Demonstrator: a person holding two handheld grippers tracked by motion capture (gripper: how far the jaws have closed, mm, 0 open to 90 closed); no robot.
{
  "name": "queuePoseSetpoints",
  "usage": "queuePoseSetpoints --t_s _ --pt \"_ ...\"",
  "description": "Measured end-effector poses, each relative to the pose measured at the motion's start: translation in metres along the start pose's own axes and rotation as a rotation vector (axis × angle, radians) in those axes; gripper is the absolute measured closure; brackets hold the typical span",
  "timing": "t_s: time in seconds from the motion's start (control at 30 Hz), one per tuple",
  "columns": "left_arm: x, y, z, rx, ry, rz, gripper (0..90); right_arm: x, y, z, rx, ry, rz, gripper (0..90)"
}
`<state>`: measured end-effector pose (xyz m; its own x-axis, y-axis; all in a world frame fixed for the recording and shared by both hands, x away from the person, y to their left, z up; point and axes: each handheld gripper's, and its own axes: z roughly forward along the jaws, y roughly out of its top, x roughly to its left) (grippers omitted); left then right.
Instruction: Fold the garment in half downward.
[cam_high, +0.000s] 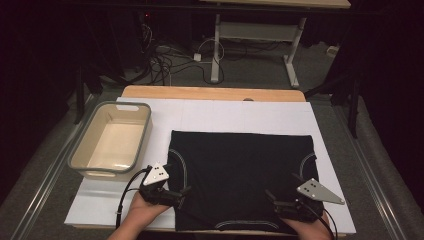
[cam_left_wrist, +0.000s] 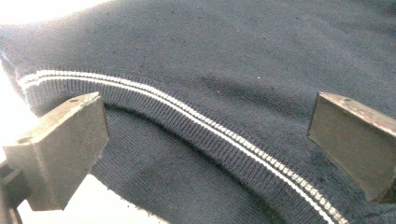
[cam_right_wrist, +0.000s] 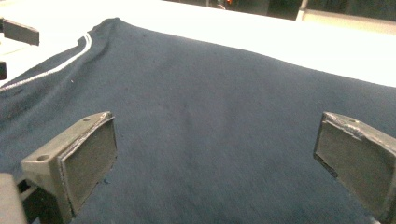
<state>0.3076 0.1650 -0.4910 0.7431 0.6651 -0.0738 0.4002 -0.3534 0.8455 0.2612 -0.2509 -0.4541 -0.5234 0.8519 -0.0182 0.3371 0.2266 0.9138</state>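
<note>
No legible brand, label or writing on the dark garment, on the tub or on either tool; only small white dots on the grey three-cornered plates. Dark garment spread flat on the white sheet covering the counter, occupying the middle and near part of it, near hem at or just past the near edge. White-striped ribbed trim curving along the garment at both near corners and at the near hem. Left tongs at the garment's left edge near the near-left corner, jaws spread wide, one over the bare white sheet side and one over the cloth, the striped rib running between them in the left gripper view; nothing clamped. Right tongs over the garment's near-right part, jaws likewise spread wide above plain dark cloth in the right gripper view; nothing clamped. Contact between jaw tips and cloth not determinable. Grey-rimmed tub, cream inside, at the left edge of the counter, just beside the garment's far-left corner but apart from it. Open room: a broad bare strip of white sheet beyond the garment's far edge up to the far edge of the counter, a narrower bare strip along the right edge, and a bare patch at the near-left corner below the tub. Cables and legs of a second table on the floor beyond the far edge.
</note>
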Motion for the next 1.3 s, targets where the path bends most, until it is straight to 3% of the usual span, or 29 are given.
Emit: queuePoseSetpoints --t_s 0.6,0.9,1.0,1.3 --pt "-0.001 -0.001 -0.001 -0.016 0.0 0.002 0.0 0.033 0.019 0.05 -0.002 0.128 -0.05 0.3" --pt "-0.001 -0.002 -0.003 -0.041 0.004 -0.007 0.0 0.05 0.034 0.063 -0.028 0.181 -0.079 0.3" --pt "-0.001 -0.003 -0.003 -0.042 0.009 -0.01 0.0 0.058 0.033 0.065 -0.046 0.205 -0.08 0.3" --pt "-0.001 -0.003 -0.003 -0.041 0.014 -0.01 0.0 0.077 0.023 0.071 -0.008 0.267 -0.103 0.3"
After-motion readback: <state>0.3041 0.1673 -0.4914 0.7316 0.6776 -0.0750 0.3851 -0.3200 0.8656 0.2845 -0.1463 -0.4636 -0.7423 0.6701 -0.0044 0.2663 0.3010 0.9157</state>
